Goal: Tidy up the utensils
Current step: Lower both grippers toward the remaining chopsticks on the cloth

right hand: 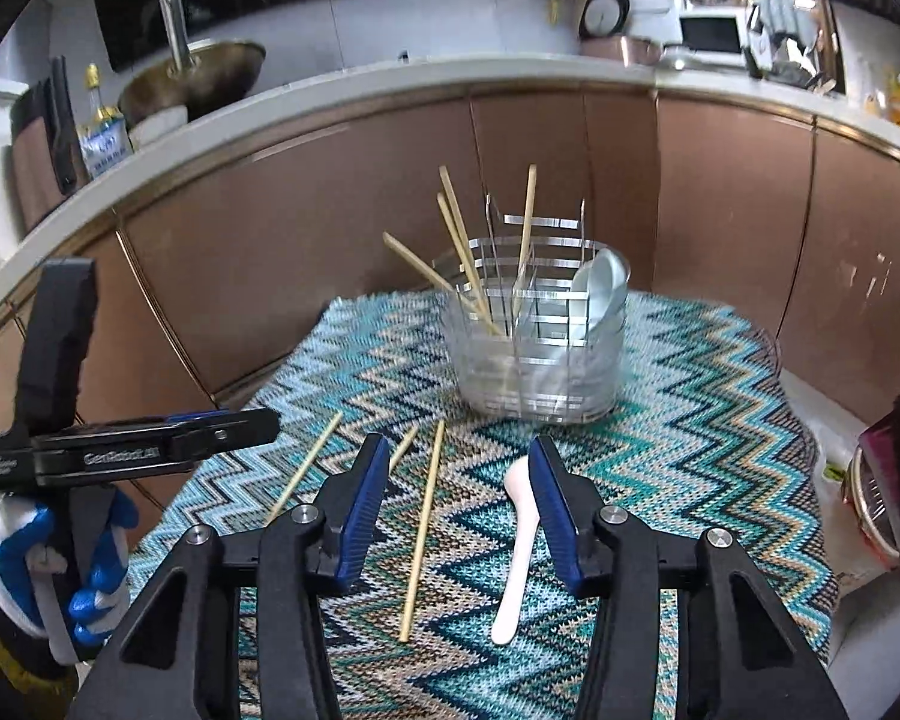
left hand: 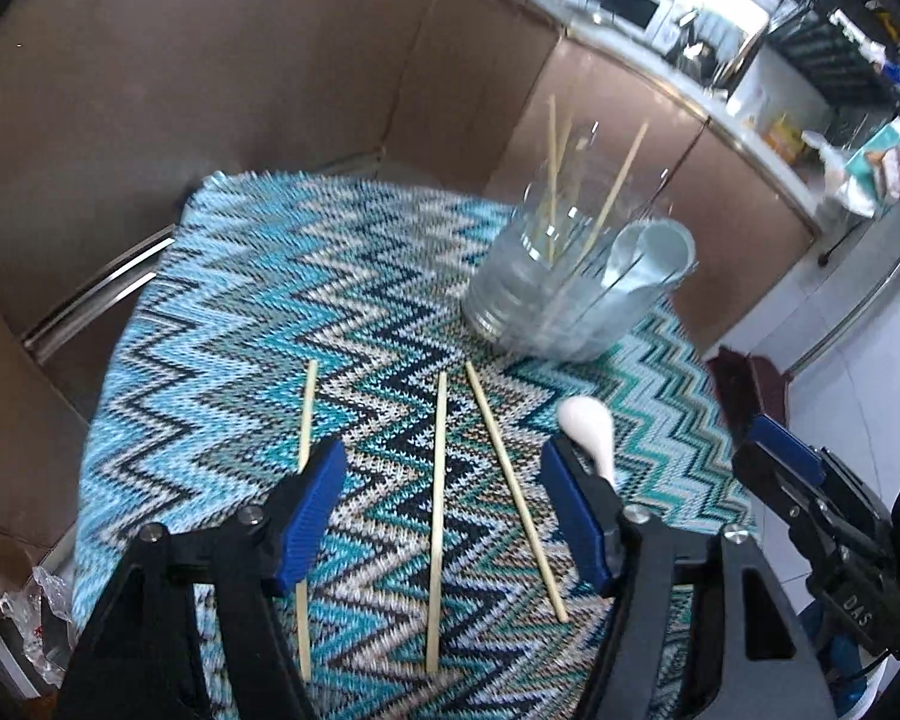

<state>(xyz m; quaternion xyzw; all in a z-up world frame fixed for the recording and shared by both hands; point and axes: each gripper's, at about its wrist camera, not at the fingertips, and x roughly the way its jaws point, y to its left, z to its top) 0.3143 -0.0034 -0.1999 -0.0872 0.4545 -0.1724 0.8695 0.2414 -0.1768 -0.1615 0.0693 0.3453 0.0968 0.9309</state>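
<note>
three bare wooden chopsticks and a white spoon are laid loose on a zigzag-patterned cloth over the counter, near a clear holder in which more chopsticks and pale blue spoons are stood upright. the left tongs are held wide open above the chopsticks, nothing gripped. the right tongs are likewise spread open, empty, with the spoon just beside the right-hand finger.

A utensil holder stands on the far part of the tablecloth, with chopsticks in its left side and spoons in its right. Nearer lie three loose chopsticks side by side, and a spoon to their right. Cabinets stand behind the table.
</note>
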